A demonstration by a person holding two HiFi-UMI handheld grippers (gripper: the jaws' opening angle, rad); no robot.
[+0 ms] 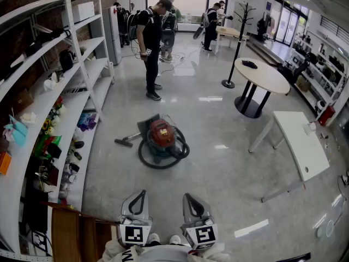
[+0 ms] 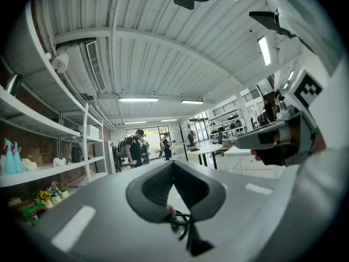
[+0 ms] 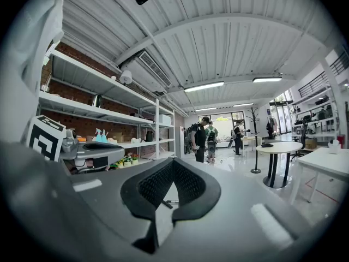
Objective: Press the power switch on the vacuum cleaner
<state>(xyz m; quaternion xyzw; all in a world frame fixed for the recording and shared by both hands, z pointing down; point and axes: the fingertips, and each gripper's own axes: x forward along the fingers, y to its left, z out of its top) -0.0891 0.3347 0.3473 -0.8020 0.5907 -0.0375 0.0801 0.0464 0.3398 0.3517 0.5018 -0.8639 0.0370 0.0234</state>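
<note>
One red vacuum cleaner [image 1: 162, 137] sits on the glossy grey floor [image 1: 218, 173], black hose [image 1: 163, 161] coiled round it, well ahead of the left gripper [image 1: 143, 193] and right gripper [image 1: 187, 196], each with jaws pressed together, empty. White shelving [image 1: 95, 67] lines the left wall; a round table [image 1: 267, 78] stands right. Only the gripper views show the ribbed ceiling [image 3: 229, 42].

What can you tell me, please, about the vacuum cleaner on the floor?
The vacuum cleaner is a canister type, with a glossy red domed top on a dark body. It stands upright on the shiny grey floor, a little out from the white shelving. Its dark hose lies coiled around it on the floor and ends in a nozzle lying on the shelving side. Nothing else touches it.
</note>
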